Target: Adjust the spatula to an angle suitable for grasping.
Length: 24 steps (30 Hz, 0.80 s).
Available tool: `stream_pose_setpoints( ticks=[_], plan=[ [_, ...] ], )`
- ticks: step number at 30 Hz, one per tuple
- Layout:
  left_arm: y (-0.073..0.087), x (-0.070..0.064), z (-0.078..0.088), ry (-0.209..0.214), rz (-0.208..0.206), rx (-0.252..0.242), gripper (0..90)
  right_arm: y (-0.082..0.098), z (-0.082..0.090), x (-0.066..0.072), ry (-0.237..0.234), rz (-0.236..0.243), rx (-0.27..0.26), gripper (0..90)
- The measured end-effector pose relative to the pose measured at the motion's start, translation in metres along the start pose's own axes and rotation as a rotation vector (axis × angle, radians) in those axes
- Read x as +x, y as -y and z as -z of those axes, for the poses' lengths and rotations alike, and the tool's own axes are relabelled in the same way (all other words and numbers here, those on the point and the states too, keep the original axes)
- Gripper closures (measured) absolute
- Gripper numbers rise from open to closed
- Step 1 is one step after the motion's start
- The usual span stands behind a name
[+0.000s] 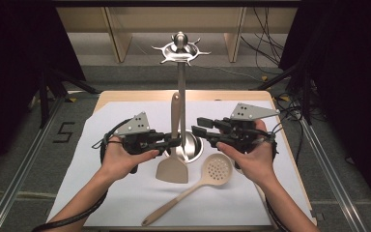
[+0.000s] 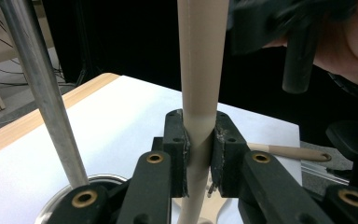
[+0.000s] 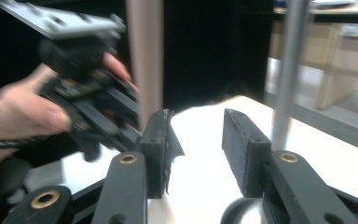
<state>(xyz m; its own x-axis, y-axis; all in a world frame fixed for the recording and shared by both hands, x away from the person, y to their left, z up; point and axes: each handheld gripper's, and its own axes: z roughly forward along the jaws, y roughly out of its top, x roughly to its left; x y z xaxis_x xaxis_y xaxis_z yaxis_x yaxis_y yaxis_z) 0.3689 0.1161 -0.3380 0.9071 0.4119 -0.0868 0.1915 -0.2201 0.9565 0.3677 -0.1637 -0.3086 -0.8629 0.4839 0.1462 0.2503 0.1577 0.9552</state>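
Nearest us, at six o'clock on the surface (image 1: pixel 125 203), the slotted spoon (image 1: pixel 200 186) lies untouched, so that one is left. Just beyond, our left hand-held gripper (image 2: pixel 199 156) pinches the spatula (image 1: pixel 173 145) by its handle; it stands upright, long axis vertical, blade down at six, handle tip at twelve. Our right hand-held gripper (image 3: pixel 193 154) stands spread with nothing between its pads. Farther on rises the rack (image 1: pixel 180 87); we judge the hanging not yet done, its hooks (image 1: pixel 180 52) bare.
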Motion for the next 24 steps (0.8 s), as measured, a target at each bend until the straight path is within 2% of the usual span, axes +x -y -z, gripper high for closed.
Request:
stream_pose_setpoints(
  ticks=[2,5,9,10,11,13,15,16,17,20,21,22,23,24],
  plan=[
    [-0.002,-0.001,0.000,-0.010,-0.004,-0.001,77.6,0.007,0.001,-0.003,0.037,0.001,0.009,62.6],
    [-0.005,-0.002,0.000,-0.032,-0.008,-0.010,77.7,0.018,0.003,-0.004,0.115,-0.008,0.055,62.4],
    [-0.009,-0.003,0.000,-0.054,0.014,-0.022,77.6,0.034,0.003,-0.009,0.186,0.003,0.096,61.9],
    [-0.010,-0.003,-0.001,-0.055,0.018,-0.022,77.6,0.039,0.003,-0.008,0.193,-0.025,0.101,61.6],
    [-0.011,-0.003,-0.001,-0.055,0.017,-0.021,77.6,0.043,0.003,-0.010,0.209,-0.008,0.109,61.4],
    [-0.014,-0.004,-0.003,-0.061,0.017,-0.020,77.6,0.052,0.004,-0.012,0.235,-0.022,0.125,61.4],
    [-0.017,-0.005,-0.004,-0.072,0.020,-0.025,77.6,0.059,0.006,-0.013,0.239,-0.033,0.144,61.4],
    [-0.019,-0.005,-0.004,-0.076,0.015,-0.024,77.6,0.062,0.007,-0.012,0.250,-0.057,0.137,61.4],
    [-0.020,-0.005,-0.005,-0.078,0.016,-0.027,77.6,0.065,0.009,-0.012,0.263,-0.058,0.153,61.5],
    [-0.025,-0.006,-0.007,-0.075,0.016,-0.032,77.6,0.072,0.011,-0.015,0.276,-0.066,0.150,61.5],
    [-0.026,-0.006,-0.007,-0.074,0.016,-0.031,77.6,0.074,0.010,-0.017,0.277,-0.055,0.139,61.5],
    [-0.028,-0.007,-0.008,-0.076,0.014,-0.029,77.6,0.076,0.012,-0.016,0.284,-0.070,0.155,61.6],
    [-0.028,-0.007,-0.009,-0.078,0.014,-0.028,77.6,0.078,0.011,-0.018,0.278,-0.056,0.146,61.6],
    [-0.030,-0.007,-0.009,-0.081,0.016,-0.025,77.6,0.078,0.012,-0.017,0.284,-0.069,0.153,61.6]
  ],
)
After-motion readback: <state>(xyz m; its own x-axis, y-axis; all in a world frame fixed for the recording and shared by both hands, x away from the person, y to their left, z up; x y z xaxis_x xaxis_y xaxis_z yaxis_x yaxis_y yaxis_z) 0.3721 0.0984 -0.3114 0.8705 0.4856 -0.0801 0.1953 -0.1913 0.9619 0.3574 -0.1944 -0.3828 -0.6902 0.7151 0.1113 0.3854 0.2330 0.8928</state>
